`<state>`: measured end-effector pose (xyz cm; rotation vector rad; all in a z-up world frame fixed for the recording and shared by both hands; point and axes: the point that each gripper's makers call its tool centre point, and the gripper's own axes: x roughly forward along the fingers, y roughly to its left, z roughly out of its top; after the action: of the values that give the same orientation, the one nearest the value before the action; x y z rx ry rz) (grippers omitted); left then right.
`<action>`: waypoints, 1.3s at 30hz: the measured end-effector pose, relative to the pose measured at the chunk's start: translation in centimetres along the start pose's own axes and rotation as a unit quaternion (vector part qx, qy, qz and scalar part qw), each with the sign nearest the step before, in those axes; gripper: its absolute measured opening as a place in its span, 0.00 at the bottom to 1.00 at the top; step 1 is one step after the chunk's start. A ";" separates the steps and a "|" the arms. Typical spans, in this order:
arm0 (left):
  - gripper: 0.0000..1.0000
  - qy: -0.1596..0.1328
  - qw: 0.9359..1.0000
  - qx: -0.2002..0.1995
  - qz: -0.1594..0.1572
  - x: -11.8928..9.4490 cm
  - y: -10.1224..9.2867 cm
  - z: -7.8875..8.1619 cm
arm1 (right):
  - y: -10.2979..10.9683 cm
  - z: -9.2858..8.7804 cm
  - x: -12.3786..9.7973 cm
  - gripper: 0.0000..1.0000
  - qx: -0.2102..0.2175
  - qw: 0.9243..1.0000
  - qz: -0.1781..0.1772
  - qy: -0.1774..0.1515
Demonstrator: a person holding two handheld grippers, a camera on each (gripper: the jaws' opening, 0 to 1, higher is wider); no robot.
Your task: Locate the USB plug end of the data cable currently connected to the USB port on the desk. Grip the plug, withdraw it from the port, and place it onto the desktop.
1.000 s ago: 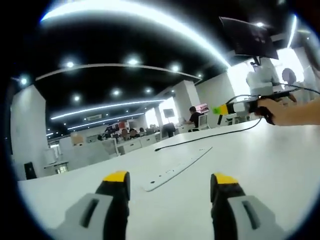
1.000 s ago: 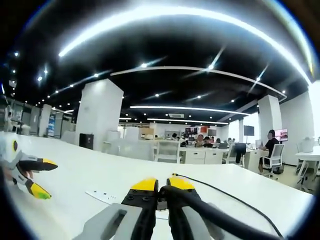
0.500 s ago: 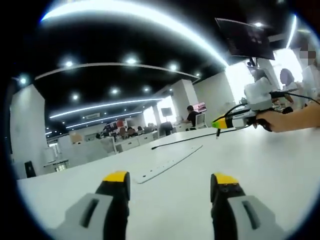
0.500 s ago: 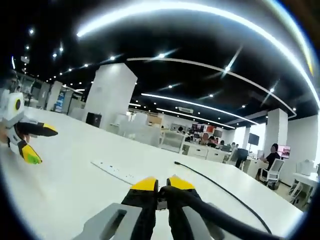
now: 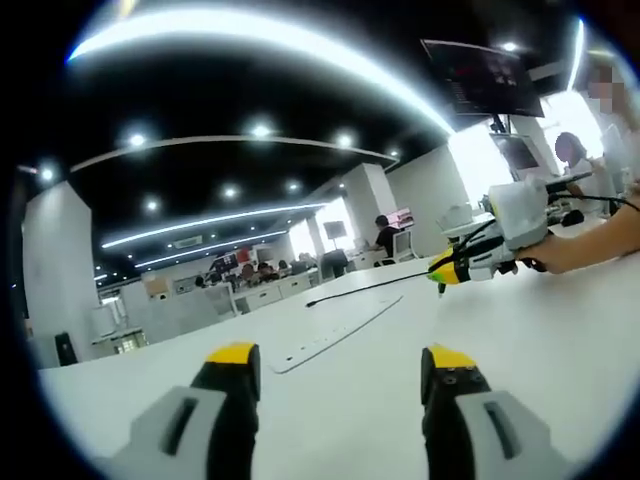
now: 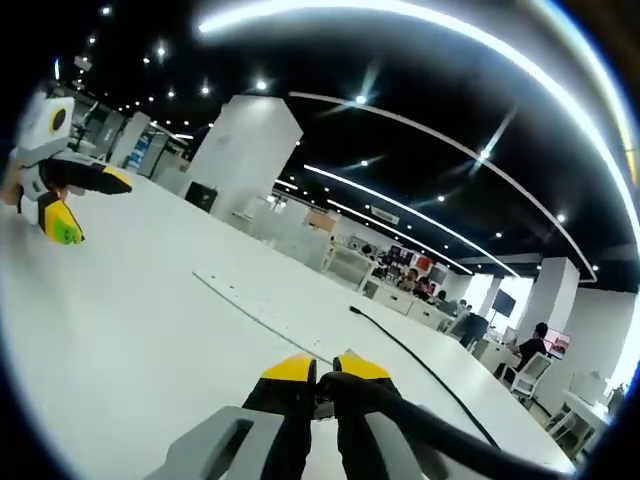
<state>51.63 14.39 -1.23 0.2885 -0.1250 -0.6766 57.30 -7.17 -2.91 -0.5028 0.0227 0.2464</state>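
My right gripper (image 6: 316, 368) pinches the USB plug (image 6: 322, 406), jaws together, above the white desk (image 6: 150, 330) | my left gripper (image 5: 340, 358) gapes wide, holding nothing | cable (image 6: 405, 352) trails across desk beside port strip (image 5: 335, 335).

Both views low over white desk (image 5: 560, 340), facing across office; shared: desk strip (image 5: 335, 338), cable (image 6: 410, 355).

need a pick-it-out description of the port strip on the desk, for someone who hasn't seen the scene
On the white desk, ahead of the left tongs, lies a long, flat white strip with small holes. The thin black cable beyond it is round and dark; the strip is pale and flush.
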 end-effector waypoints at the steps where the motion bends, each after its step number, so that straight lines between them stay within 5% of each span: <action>1: 0.65 0.002 1.000 0.001 -0.001 0.1 -0.1 -0.1 | 0.1 -0.2 0.0 0.09 0.000 1.000 0.001 0.002; 5: 0.65 0.007 1.000 0.003 -0.005 0.2 -0.4 -0.4 | 0.4 -1.0 0.2 0.09 -0.009 1.000 0.003 0.015; 16: 0.65 0.004 1.000 0.004 -0.006 0.3 -0.5 -0.1 | 1.2 -1.2 0.3 0.09 -0.136 0.990 0.020 0.037; 23: 0.65 0.001 1.000 0.003 -0.002 0.2 -0.4 0.2 | 1.3 -0.8 0.2 0.11 -0.139 0.989 0.026 0.030; 27: 0.65 0.002 1.000 0.001 -0.004 0.3 -0.5 0.1 | 1.8 -1.0 -0.4 0.25 -0.169 0.983 0.058 0.037; 31: 0.65 0.007 1.000 0.009 -0.008 0.3 -1.0 -0.1 | 1.9 -1.4 -1.1 0.26 -0.194 0.977 0.075 0.055; 36: 0.65 0.006 1.000 0.005 -0.011 0.2 -1.4 -0.1 | 2.2 -1.9 -2.1 0.48 -0.175 0.975 0.113 0.082; 39: 0.65 0.012 1.000 0.004 -0.014 0.3 -1.7 -0.6 | 2.3 -2.2 -2.8 0.48 -0.158 0.973 0.132 0.106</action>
<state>50.96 13.08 -2.27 0.3072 -0.1019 -0.7011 54.09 -6.95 -5.66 -0.8432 0.2631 0.4597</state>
